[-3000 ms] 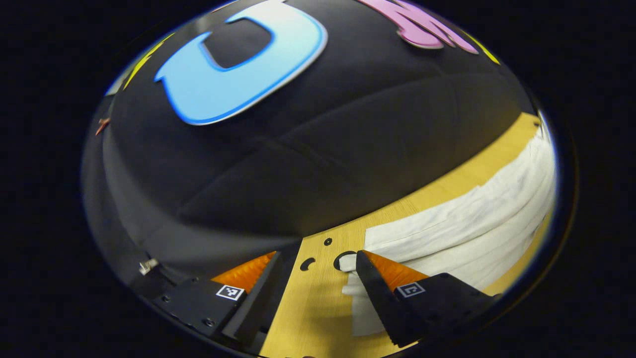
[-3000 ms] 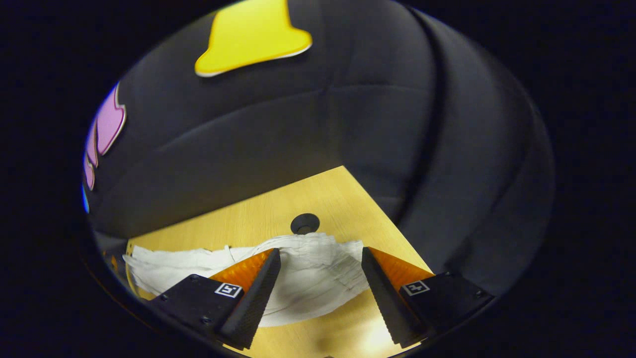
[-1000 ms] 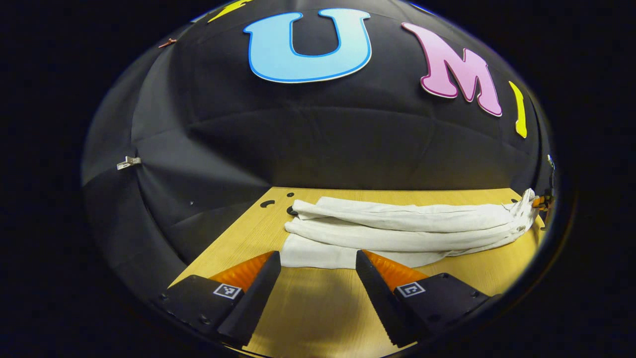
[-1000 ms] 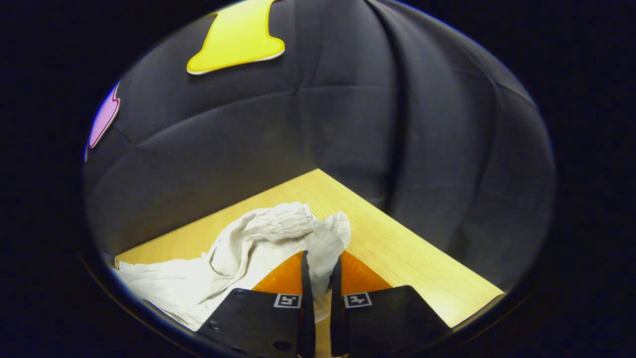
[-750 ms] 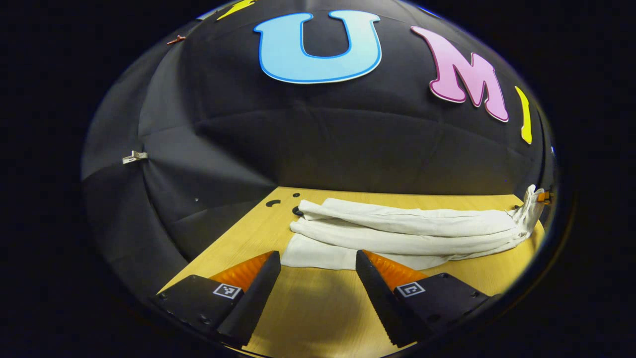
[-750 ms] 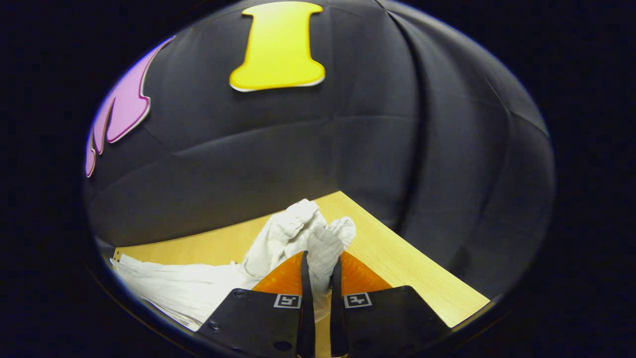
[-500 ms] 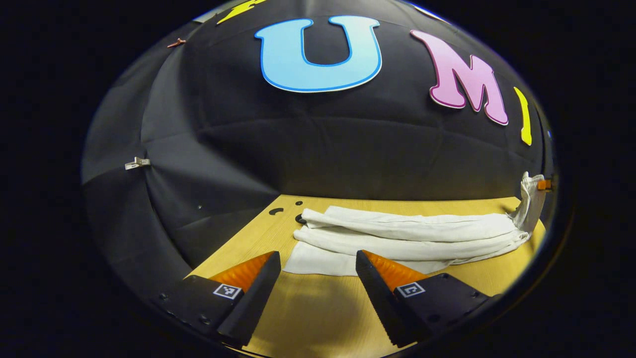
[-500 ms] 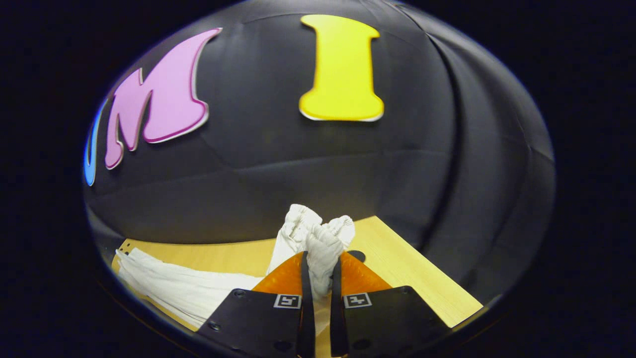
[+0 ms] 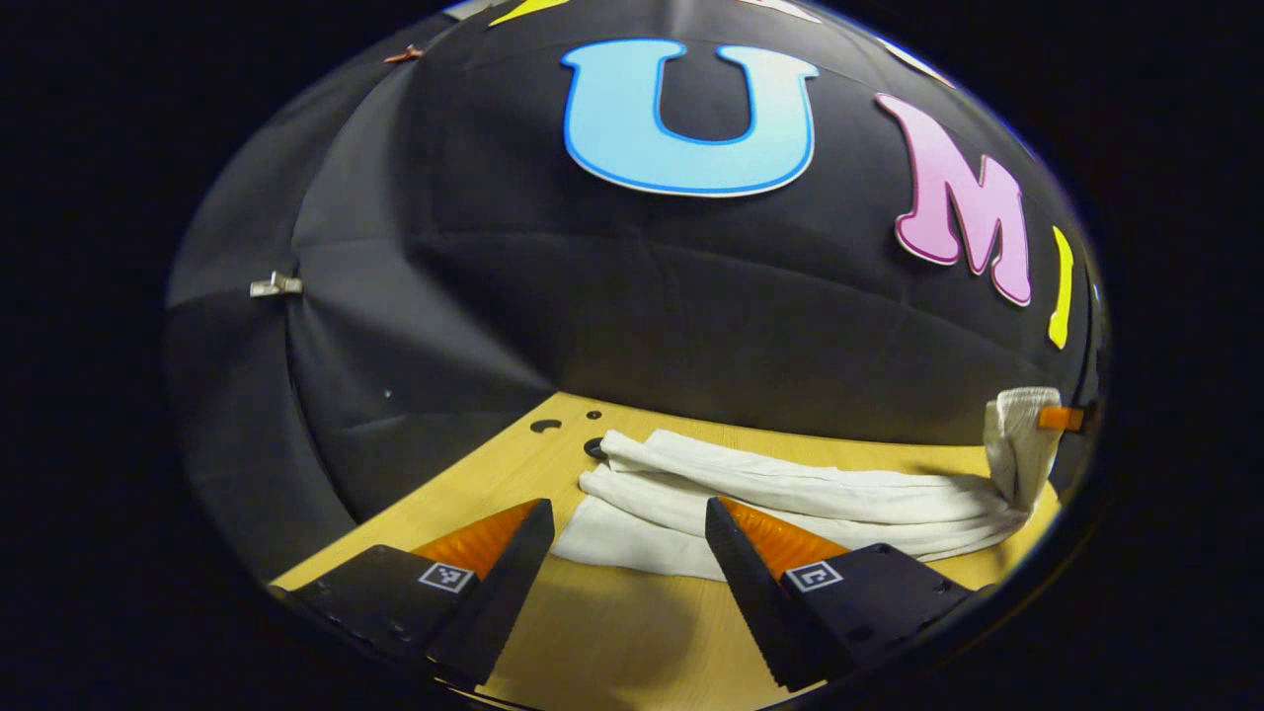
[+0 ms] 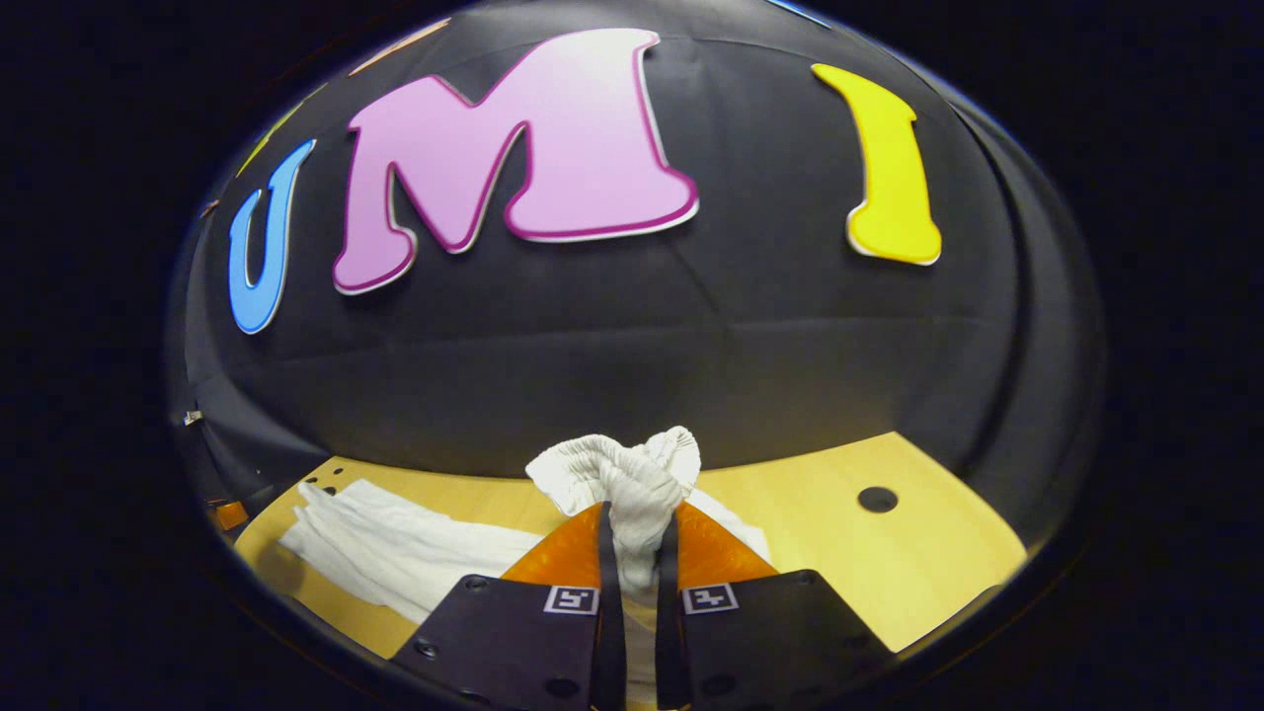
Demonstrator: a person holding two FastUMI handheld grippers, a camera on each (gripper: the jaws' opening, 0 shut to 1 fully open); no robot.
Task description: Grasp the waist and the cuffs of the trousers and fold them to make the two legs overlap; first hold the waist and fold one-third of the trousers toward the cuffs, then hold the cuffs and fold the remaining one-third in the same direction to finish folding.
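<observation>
The white trousers (image 9: 790, 489) lay long across the wooden table (image 9: 612, 642), close to the black cloth wall (image 9: 642, 296). In the left gripper view, they ran from the middle of the table out to 3 o'clock. The two legs lay bunched side by side. Their near end sat by some small holes (image 9: 545, 426) in the table at about 10 o'clock from the cloth.

The left gripper (image 9: 622, 563) hung low over the table at 6 o'clock. Its two fingers were wide apart and held nothing. The trousers' near edge showed between the fingertips, but I could not tell if they touched it.

Far out at 3 o'clock, the waist end of the trousers (image 9: 1017, 439) stood up off the table. The tip of the other gripper showed there, just beside it.

In the right gripper view, the right gripper (image 10: 637, 548) was at 6 o'clock. Its two fingers were squeezed together on the gathered waist (image 10: 622, 474). A puffy bunch of white cloth stuck up above the fingertips. The rest of the trousers trailed down to the table toward 9 o'clock. One round hole (image 10: 877, 499) sat in the table at 3 o'clock.
</observation>
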